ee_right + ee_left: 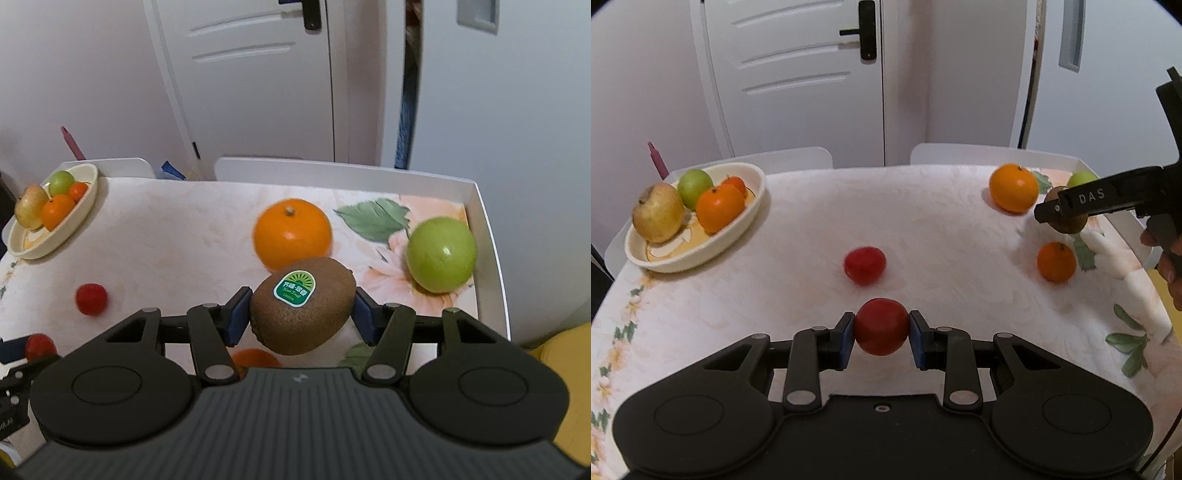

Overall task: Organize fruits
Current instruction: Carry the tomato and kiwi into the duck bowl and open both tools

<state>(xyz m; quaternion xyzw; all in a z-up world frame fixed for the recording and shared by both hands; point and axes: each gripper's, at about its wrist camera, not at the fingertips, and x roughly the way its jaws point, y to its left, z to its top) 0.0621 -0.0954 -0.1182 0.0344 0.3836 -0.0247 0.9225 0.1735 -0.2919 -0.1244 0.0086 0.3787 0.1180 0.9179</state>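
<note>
Left gripper (881,334): closed onto a red tomato (881,326), blue pads pressed against both flanks, fruit sitting square between them and, by the look of it, lifted off the cloth.

Right gripper (303,308): jaws spread fairly wide and clamped on a kiwi (303,306) with its green sticker facing up; seen from the left wrist view it hangs above the table's right side.

Bowl (759,184): cream dish at the far left corner, already loaded with a yellow apple (657,212), a green apple (694,186) and two small oranges, the nearer one (719,206) in front.

Loose on the table: a second red tomato (865,264) mid-cloth, a big orange (1014,187) and a small orange (1056,261) on the right, plus another green apple (441,254) by the tray edge.

Step in hand: judging by both loads, it's the carry to the bowl.

How to do it well: the tomato is soft, so only enough squeeze to hold it. One arm in at a time; the bowl is crowded. Lower each fruit into the open near side, then ease the jaws apart low so nothing rolls or knocks the pile.

Doubtful: how much free floor the bowl has left is hard to tell from here.
</note>
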